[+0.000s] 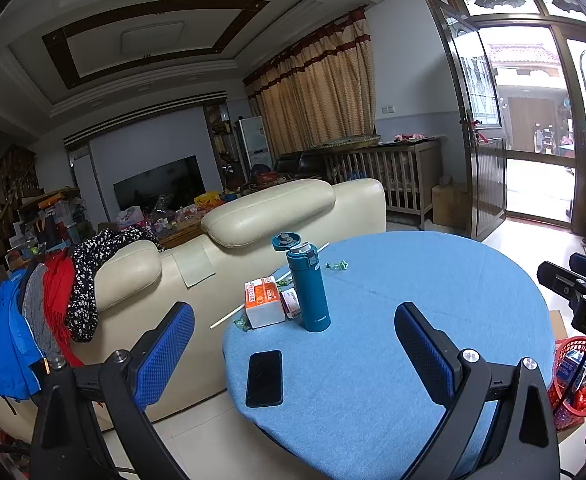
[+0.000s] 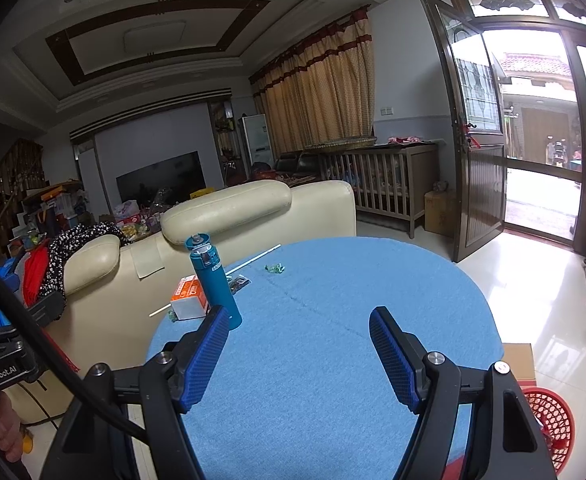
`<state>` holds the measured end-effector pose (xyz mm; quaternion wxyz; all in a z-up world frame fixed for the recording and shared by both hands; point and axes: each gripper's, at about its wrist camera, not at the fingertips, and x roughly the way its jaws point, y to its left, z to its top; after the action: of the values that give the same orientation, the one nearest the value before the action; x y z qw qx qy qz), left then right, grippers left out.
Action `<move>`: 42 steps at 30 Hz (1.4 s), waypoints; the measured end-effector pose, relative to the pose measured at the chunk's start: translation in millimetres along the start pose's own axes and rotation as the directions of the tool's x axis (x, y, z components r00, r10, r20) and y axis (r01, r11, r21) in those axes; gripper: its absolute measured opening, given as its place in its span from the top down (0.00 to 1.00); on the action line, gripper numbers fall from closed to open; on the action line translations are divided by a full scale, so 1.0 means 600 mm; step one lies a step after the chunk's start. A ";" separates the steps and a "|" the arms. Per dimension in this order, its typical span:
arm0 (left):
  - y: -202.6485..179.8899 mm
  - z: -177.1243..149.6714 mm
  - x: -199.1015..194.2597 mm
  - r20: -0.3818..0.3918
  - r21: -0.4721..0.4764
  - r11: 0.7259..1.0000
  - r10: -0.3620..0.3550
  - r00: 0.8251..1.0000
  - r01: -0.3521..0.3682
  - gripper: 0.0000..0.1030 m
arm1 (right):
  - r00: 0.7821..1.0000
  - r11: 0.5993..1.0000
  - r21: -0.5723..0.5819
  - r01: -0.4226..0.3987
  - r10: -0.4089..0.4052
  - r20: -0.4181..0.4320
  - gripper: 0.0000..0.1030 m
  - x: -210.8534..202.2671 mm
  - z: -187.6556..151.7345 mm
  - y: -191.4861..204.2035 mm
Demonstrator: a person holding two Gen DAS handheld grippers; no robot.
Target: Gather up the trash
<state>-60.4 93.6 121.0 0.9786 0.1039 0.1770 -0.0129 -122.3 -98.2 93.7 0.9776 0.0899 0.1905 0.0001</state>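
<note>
Blue tabletop (image 1: 413,360) has a green wrapper (image 1: 336,266) lying past the bottle (image 1: 308,288); red basket (image 2: 553,420) sits on the floor. Both claws, left (image 1: 293,352) and right (image 2: 299,352), hang wide apart and empty, so reaching for a wrapper looks next.

The round table (image 1: 433,320) wears a plain light-blue cloth. On it stand a teal flask (image 1: 308,286) and an orange-and-white box (image 1: 263,300), with a black phone (image 1: 265,378) and a green wrapper (image 1: 337,266). The sofa (image 1: 273,212) is cream; the basket (image 2: 551,420) red mesh; the pads (image 1: 165,354) textured blue; the curtains (image 1: 317,92) tan with dark-red bands.
</note>
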 end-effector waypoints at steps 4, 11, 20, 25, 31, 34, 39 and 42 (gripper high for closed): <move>0.000 -0.001 0.002 -0.003 0.001 1.000 0.001 1.000 -0.001 0.03 | 1.000 1.000 0.002 0.000 0.000 -0.004 0.26 0.003 -0.003 0.000; 0.002 -0.004 0.008 -0.009 0.006 1.000 0.002 1.000 -0.002 0.03 | 1.000 1.000 0.003 0.001 -0.001 -0.005 0.26 0.004 -0.005 0.000; 0.003 -0.007 0.012 -0.018 0.005 1.000 0.002 1.000 -0.002 0.03 | 1.000 1.000 0.003 0.000 0.000 -0.011 0.26 0.008 -0.010 0.002; 0.000 -0.008 0.014 -0.022 0.009 1.000 0.001 1.000 -0.001 0.03 | 1.000 1.000 0.003 0.000 0.000 -0.018 0.26 0.011 -0.014 0.003; -0.001 -0.010 0.016 -0.027 0.016 1.000 -0.003 1.000 0.003 0.03 | 1.000 1.000 0.004 0.002 -0.002 -0.022 0.26 0.011 -0.015 0.002; -0.004 -0.010 0.017 -0.029 0.018 1.000 -0.001 1.000 0.001 0.03 | 1.000 1.000 0.004 0.002 -0.002 -0.022 0.26 0.011 -0.015 0.002; -0.004 -0.010 0.019 -0.033 0.016 1.000 -0.003 0.999 0.003 0.03 | 1.000 1.000 0.006 0.003 -0.003 -0.024 0.26 0.010 -0.014 0.000; -0.004 -0.011 0.020 -0.035 0.016 1.000 -0.001 0.999 0.002 0.03 | 1.000 1.000 0.007 0.003 -0.003 -0.025 0.26 0.010 -0.013 -0.002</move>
<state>-51.6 92.5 110.3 0.9745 0.1121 0.1940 -0.0134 -119.8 -97.6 84.1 0.9748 0.0931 0.2027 -0.0008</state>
